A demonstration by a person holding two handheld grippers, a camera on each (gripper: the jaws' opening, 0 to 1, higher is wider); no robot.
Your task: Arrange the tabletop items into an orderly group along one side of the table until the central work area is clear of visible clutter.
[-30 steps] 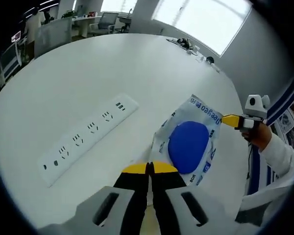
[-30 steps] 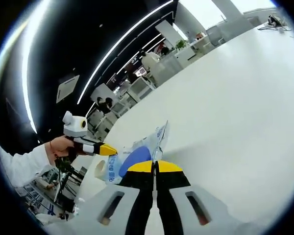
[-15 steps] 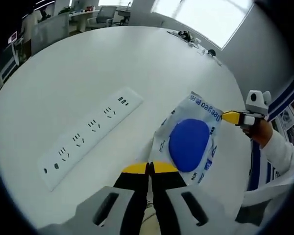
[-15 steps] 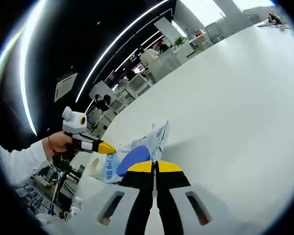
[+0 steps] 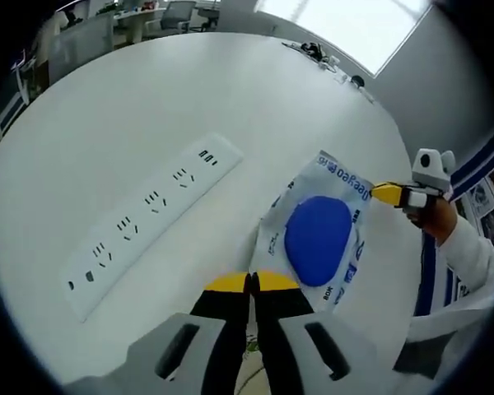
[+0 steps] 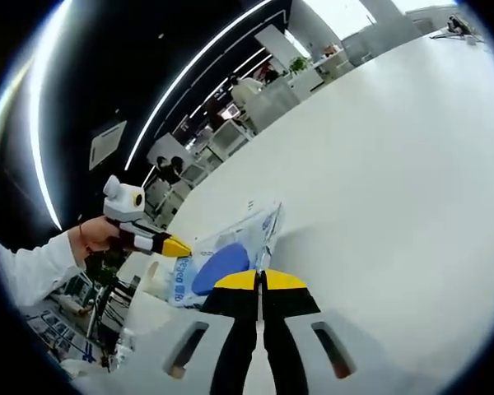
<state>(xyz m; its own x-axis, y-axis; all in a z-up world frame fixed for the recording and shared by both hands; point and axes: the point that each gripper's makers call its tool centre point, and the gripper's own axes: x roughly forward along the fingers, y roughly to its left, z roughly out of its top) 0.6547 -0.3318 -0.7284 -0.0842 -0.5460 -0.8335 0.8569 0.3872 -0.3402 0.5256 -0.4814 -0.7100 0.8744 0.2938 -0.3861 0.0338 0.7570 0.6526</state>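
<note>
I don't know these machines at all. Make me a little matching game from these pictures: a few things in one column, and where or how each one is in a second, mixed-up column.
Things:
1. power strip
2. clear bag with the blue disc
3. left gripper
4. small clutter

Places or states:
A. at the far edge of the white table
B. lying flat, sockets up, apart from the bag
C. yellow-tipped fingers together at one bag corner
D. held at two opposite corners by both grippers

Pairs: 1-B, 2-D, 3-C, 4-A
</note>
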